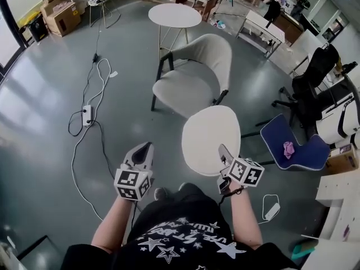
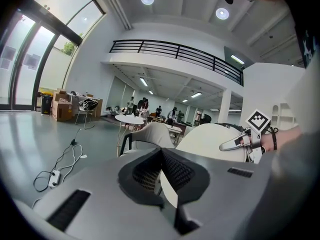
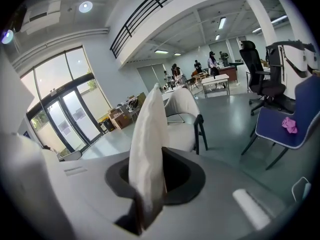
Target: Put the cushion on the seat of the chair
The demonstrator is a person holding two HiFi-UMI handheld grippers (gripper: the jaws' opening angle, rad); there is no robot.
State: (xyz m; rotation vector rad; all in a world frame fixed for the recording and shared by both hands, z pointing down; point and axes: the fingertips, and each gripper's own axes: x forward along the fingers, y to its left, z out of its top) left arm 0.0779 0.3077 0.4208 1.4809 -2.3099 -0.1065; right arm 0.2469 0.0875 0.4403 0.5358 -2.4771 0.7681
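Observation:
My right gripper [image 1: 223,152] is shut on the near edge of a round off-white cushion [image 1: 209,138], which hangs tilted above the grey floor. In the right gripper view the cushion [image 3: 147,129] stands edge-on between the dark jaws of the right gripper [image 3: 152,159]. The beige chair [image 1: 191,77] with dark legs stands just beyond the cushion, its seat bare; it also shows behind the cushion [image 3: 184,119]. My left gripper [image 1: 146,148] hovers to the left of the cushion, tips together, holding nothing. Its own view shows the left gripper [image 2: 161,152], the chair [image 2: 150,134], the cushion [image 2: 207,140] and the right gripper [image 2: 234,144].
A round white table [image 1: 174,14] stands behind the chair. To the right are a blue chair [image 1: 292,145] with a pink object [image 1: 288,148] on it and a black office chair [image 1: 312,77]. A power strip with cables [image 1: 87,115] lies on the floor at left; cardboard boxes [image 1: 59,16] sit far left.

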